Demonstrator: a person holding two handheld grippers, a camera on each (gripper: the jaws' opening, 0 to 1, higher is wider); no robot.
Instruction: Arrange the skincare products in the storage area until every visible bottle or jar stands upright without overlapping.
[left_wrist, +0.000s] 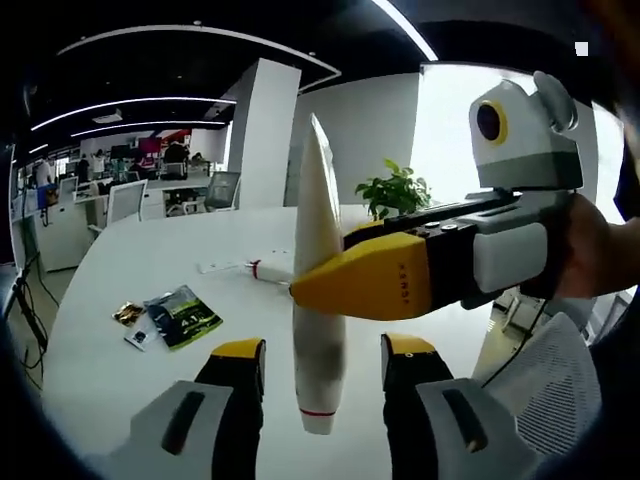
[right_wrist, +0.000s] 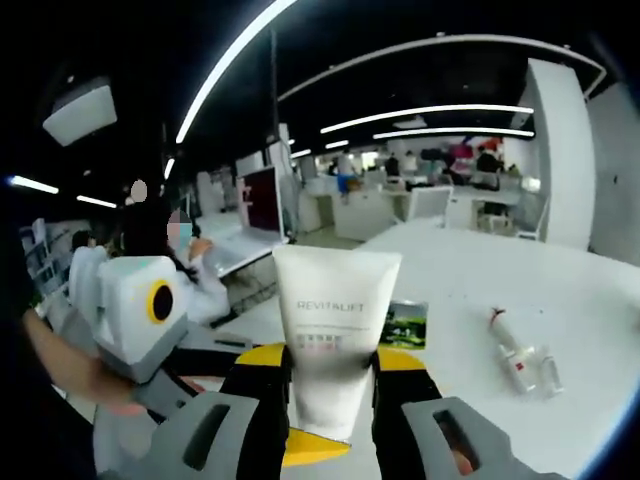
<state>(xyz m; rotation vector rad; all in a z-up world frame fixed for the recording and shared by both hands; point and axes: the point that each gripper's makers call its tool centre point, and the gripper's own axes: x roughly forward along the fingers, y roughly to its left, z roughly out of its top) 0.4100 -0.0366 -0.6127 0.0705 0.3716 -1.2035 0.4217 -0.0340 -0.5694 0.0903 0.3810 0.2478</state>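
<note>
Midair above a white tabletop (left_wrist: 150, 270), one cream tube (left_wrist: 318, 270) marked Revitalift is held aloft between two handheld grippers. From the left, the left gripper (left_wrist: 322, 352) sits with its jaws apart on either side of the tube's lower end, seemingly not yet pressing it; whether either jaw touches is hard to tell. The right gripper (left_wrist: 300, 290), coming in from the right in the left gripper view, has its yellow jaws clamped across the tube's middle. In the right gripper view the same tube (right_wrist: 335, 330) stands between the right gripper's (right_wrist: 330, 375) jaws.

The risk looks plain: with a single pinch on a soft, slippery tube, it could swivel or slide out if the right jaws loosen before the left ones close, dropping onto the tabletop on its side.

Counted on the tabletop: one pile of dark green sachets (left_wrist: 170, 320) to the left, and one small white bottle with a red collar (left_wrist: 262, 270) lying on its side farther back, with perhaps a clear vial beside it.
</note>
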